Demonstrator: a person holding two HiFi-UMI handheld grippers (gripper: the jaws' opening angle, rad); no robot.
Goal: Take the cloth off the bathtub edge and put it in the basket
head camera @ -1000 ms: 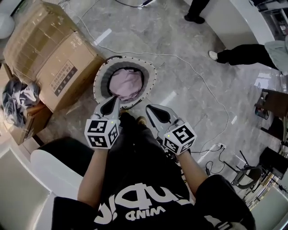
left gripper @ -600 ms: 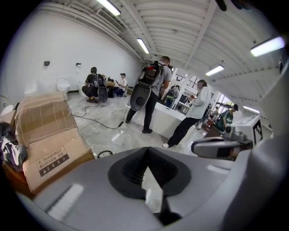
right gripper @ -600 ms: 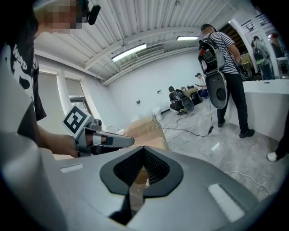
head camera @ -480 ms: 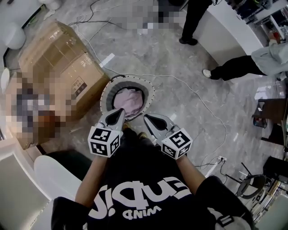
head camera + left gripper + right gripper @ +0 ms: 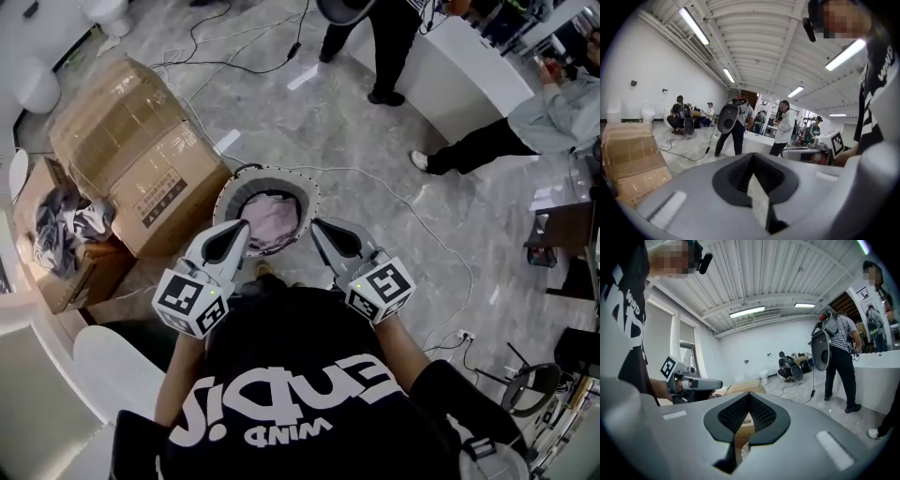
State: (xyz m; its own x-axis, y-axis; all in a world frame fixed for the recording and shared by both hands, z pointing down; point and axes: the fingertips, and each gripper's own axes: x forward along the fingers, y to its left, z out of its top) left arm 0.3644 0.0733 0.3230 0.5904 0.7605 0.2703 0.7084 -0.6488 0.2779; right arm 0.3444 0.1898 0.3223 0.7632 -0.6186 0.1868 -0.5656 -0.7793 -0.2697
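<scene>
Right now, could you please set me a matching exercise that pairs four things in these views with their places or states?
Things:
1. pink cloth
2. large cardboard box
3. left gripper
4. small open box

Places or states:
A. jaws together, nothing held
B. lying inside the round basket
C. closed, on the floor beside the basket
D. holding crumpled grey clothes

Pairs: 1-B; 2-C; 3-A; 4-D

A large open hall set up as a bathroom mock-up, not a home: marbled floor, white bathtub, toilets by a bare wall, cardboard boxes, loose cables, strip lights.
</scene>
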